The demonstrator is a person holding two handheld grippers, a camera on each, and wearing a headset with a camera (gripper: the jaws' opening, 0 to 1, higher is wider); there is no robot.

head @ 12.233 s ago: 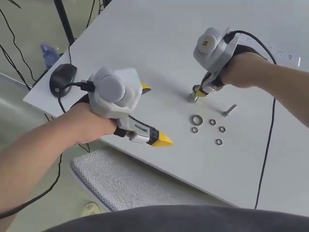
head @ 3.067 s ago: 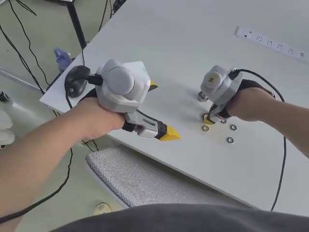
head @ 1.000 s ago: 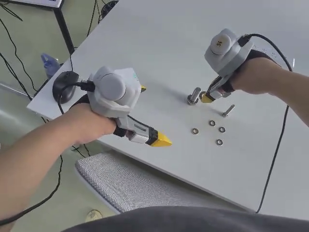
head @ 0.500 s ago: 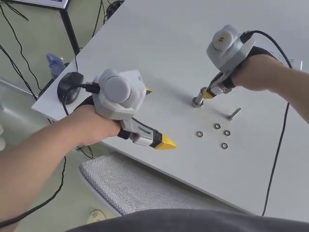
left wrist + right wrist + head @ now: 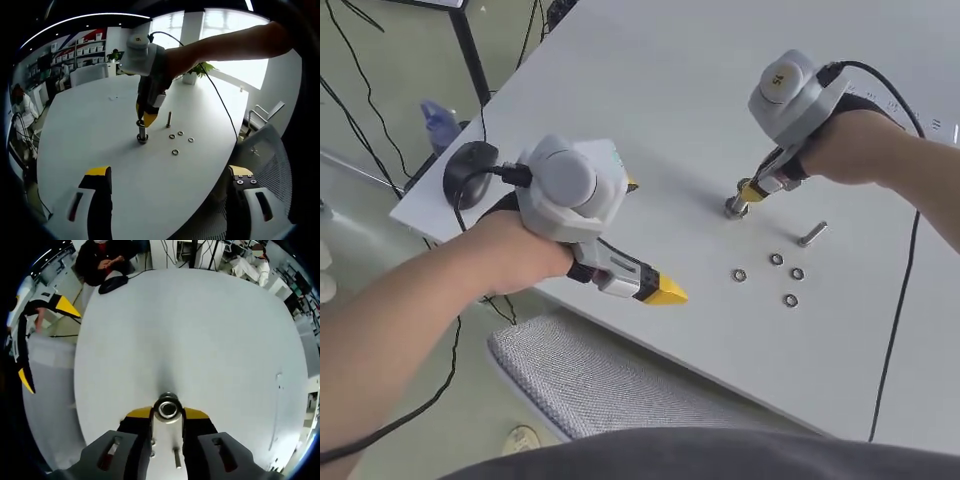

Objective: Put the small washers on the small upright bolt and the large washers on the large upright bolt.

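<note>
Precision counts as the right tongs (image 5: 167,413), pinching a large washer (image 5: 158,409), hover at the top of the large bolt (image 5: 735,207) upright on the desk (image 5: 650,90): hole centred, ring level, then release, the left tongs (image 5: 169,172) idling spread wide.

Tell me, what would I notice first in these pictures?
The right gripper is pinching a washer right over the big bolt, which stands on the white table. Beside it, four small washers lie loose, and a small bolt lies on its side.
</note>
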